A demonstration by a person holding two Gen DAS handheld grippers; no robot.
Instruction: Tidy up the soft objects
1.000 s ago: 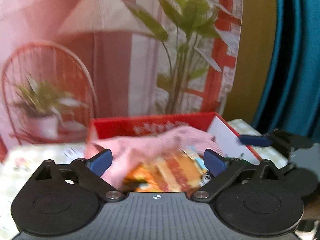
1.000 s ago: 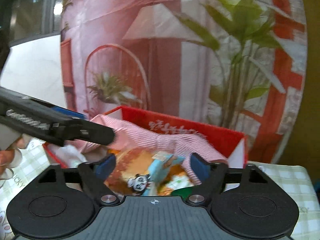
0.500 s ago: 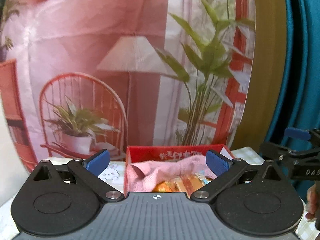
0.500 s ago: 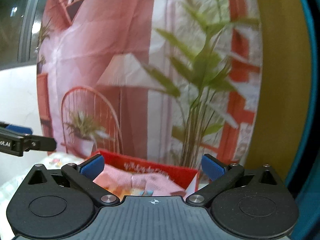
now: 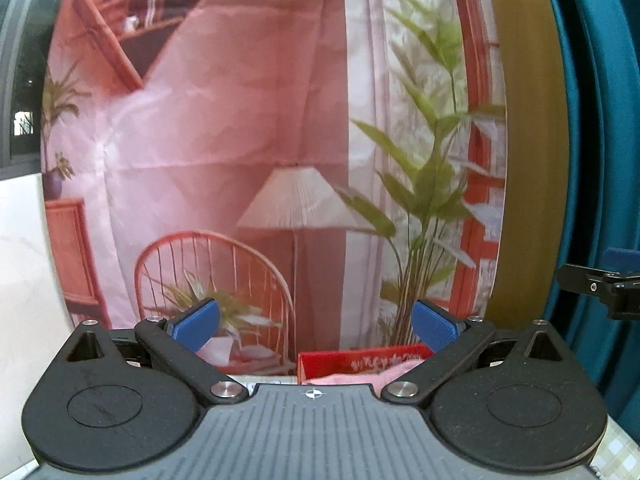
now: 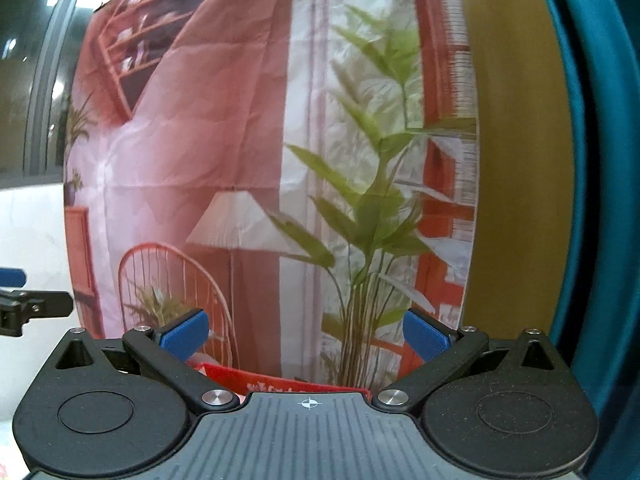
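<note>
A red box [image 5: 360, 362] shows low in the left wrist view, with a pink cloth [image 5: 360, 378] lying in it. Only its red rim [image 6: 276, 382] shows in the right wrist view. My left gripper [image 5: 316, 326] is open and empty, held back from the box and above it. My right gripper [image 6: 304, 334] is open and empty too, also back from the box. The right gripper's finger shows at the right edge of the left wrist view [image 5: 600, 284]. The left gripper's finger shows at the left edge of the right wrist view [image 6: 32, 308].
A printed backdrop [image 5: 260, 160] with a lamp, a chair and a plant hangs behind the box. A teal curtain [image 5: 600, 120] hangs at the right. A white wall [image 5: 24, 280] is at the left. A checked tablecloth [image 5: 616, 452] shows at the lower right.
Both grippers have pulled back and up from the red box, which now sits small and low in both views. The cloth and the printed items stayed in the box. Both grippers stay open.
</note>
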